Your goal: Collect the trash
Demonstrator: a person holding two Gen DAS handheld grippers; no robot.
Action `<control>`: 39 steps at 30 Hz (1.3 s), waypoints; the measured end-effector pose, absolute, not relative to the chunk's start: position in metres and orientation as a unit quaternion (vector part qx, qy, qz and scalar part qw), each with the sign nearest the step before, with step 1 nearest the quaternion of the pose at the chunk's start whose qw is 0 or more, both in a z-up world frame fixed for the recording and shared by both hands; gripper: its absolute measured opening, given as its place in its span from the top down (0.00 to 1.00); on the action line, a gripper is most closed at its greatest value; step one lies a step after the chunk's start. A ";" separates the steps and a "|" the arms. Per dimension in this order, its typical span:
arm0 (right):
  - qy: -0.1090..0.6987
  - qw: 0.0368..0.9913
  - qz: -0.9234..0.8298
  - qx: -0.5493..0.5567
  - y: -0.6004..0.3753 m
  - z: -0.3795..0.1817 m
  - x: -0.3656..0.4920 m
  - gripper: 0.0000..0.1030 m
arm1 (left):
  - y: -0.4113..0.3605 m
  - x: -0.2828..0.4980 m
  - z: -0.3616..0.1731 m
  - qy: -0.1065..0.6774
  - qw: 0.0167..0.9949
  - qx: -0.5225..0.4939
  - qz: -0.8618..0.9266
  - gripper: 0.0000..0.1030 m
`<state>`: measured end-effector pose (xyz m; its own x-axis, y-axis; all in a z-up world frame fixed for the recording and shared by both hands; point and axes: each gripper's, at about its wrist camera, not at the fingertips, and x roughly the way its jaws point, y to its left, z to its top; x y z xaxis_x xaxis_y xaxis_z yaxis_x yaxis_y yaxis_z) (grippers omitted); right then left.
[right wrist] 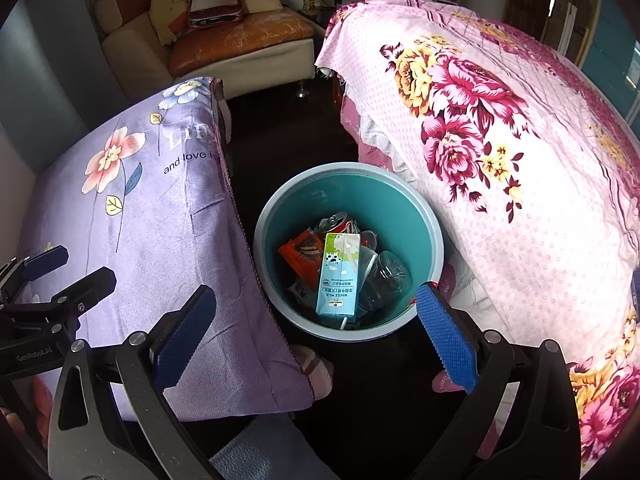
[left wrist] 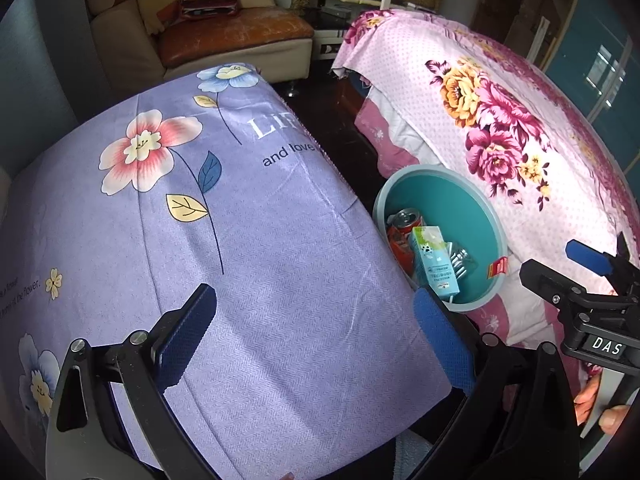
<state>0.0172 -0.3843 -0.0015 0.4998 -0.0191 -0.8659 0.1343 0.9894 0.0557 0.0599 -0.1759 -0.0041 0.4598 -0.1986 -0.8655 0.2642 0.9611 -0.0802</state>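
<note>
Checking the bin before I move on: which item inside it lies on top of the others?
The milk carton, teal and white with "WHOLE MILK" printed on it. It lies over the orange wrapper and red can, beside the clear plastic bottle.

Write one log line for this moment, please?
left gripper open, empty | right gripper open, empty | milk carton, can in bin

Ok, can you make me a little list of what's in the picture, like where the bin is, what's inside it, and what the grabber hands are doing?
bin: teal bin on the dark floor, between the two beds
in the bin: milk carton on top, red can, orange wrapper, clear plastic bottle
left side: purple flowered bedcover
right side: pink flowered bedcover
left gripper: open, nothing between its fingers, over the purple cover
right gripper: open, holding nothing, above the bin
far back: sofa with cushions
</note>
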 end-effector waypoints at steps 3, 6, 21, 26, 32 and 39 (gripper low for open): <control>0.496 0.866 -0.046 0.054 -0.381 0.002 0.013 0.07 | -0.170 0.055 -0.003 0.499 0.856 0.032 -0.131 0.04; 0.493 0.867 -0.047 0.052 -0.380 0.005 0.011 0.07 | -0.165 0.050 -0.002 0.495 0.859 0.028 -0.127 0.04; 0.498 0.865 -0.049 0.042 -0.371 -0.003 0.011 0.07 | -0.156 0.047 -0.005 0.483 0.868 0.029 -0.107 0.04; 0.503 0.862 -0.052 0.044 -0.374 -0.009 0.012 0.07 | -0.157 0.049 -0.009 0.486 0.867 0.030 -0.106 0.04; 0.506 0.860 -0.054 0.043 -0.375 -0.015 0.014 0.07 | -0.159 0.051 -0.015 0.489 0.866 0.033 -0.099 0.04; 0.513 0.856 -0.053 0.042 -0.374 -0.023 0.019 0.07 | -0.159 0.055 -0.023 0.494 0.863 0.035 -0.094 0.04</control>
